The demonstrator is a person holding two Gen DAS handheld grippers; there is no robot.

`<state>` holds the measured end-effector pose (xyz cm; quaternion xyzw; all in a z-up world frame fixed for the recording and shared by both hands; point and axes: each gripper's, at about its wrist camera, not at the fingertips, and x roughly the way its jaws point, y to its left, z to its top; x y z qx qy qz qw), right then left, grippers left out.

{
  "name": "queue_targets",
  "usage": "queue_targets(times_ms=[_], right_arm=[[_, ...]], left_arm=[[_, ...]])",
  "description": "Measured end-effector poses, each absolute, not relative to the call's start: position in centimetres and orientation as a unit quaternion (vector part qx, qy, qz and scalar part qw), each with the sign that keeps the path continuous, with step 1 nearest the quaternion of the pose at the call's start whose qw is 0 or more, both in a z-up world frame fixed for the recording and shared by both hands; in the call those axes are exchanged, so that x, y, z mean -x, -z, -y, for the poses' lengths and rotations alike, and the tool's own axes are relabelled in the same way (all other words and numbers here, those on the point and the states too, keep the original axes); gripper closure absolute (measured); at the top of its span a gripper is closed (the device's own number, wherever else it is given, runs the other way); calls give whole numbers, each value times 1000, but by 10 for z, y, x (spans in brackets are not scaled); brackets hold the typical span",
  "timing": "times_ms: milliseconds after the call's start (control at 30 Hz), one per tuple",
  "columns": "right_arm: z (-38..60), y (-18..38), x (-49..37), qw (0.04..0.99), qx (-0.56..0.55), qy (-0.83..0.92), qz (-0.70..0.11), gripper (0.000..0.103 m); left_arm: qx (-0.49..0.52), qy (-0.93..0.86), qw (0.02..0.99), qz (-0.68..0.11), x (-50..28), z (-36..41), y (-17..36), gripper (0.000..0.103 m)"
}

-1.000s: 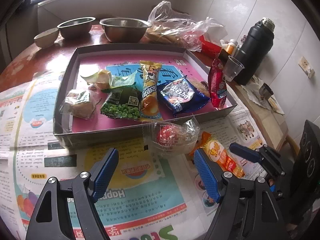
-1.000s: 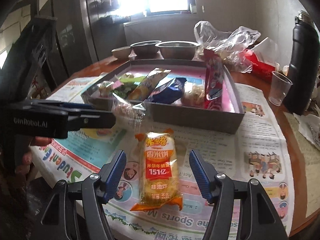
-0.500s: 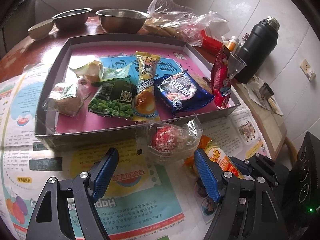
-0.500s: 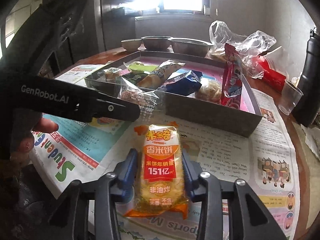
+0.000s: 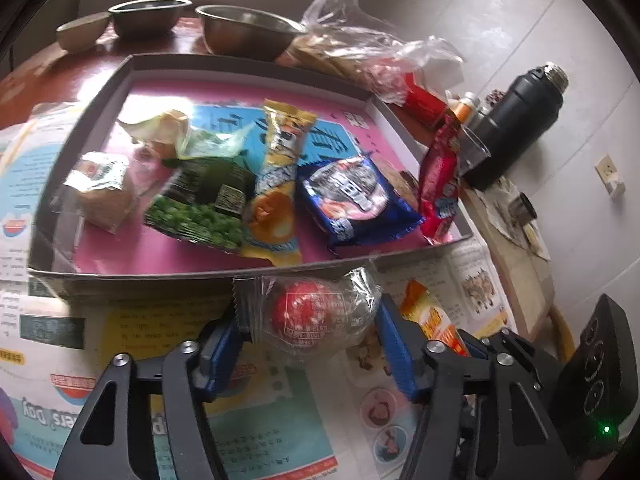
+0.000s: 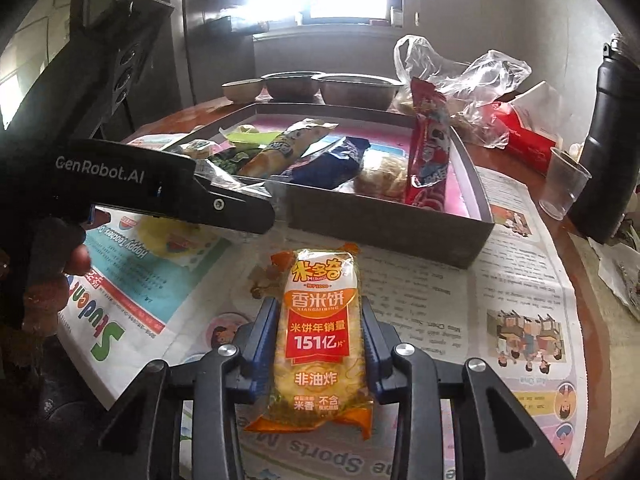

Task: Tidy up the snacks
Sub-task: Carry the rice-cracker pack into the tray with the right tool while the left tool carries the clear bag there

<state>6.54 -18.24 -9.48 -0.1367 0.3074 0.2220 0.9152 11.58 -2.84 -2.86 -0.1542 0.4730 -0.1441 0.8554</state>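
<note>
While the left gripper (image 5: 310, 354) has its 2 blue pads pressed against the crinkled edges of a clear plastic packet holding a round red-wrapped snack (image 5: 308, 314), the right gripper (image 6: 318, 350) is clamped on a long orange-and-yellow rice cracker packet (image 6: 318, 340). Both packets sit over the printed newspaper (image 6: 516, 312) that covers the table, just in front of the near wall of the shallow grey cardboard tray with a pink floor (image 5: 160, 276). The clear packet touches or nearly touches that wall; the rice cracker packet lies lengthwise between the right gripper's fingers, its far end pointing at the tray.

Inside the tray lie a green pea bag (image 5: 200, 208), a yellow-and-blue stick packet (image 5: 276, 184), a dark blue foil packet (image 5: 356, 200), a small clear-wrapped brown cake (image 5: 100, 192) and a pale green wrapper (image 5: 168, 132). A red packet (image 5: 440, 176) leans upright against the tray's right wall.

Beyond the tray stand 2 steel bowls (image 5: 248, 32), a small ceramic bowl (image 5: 82, 32) and a crumpled clear plastic bag (image 5: 360, 48). To the right are a black thermos flask (image 5: 516, 120) and a clear plastic cup (image 6: 564, 184).
</note>
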Motion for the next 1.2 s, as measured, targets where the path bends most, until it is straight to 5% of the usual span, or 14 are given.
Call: queue_targets(times_ms=[100,1200], right_arm=[[185,94,-67,916,128,-222,-308,65],[194,21,-66,945,63,-229,-226,67]], left_arm=[[148,155,856,-470,-113,33,27,52],[165,81,907,-379,-90,-45,-34,52]])
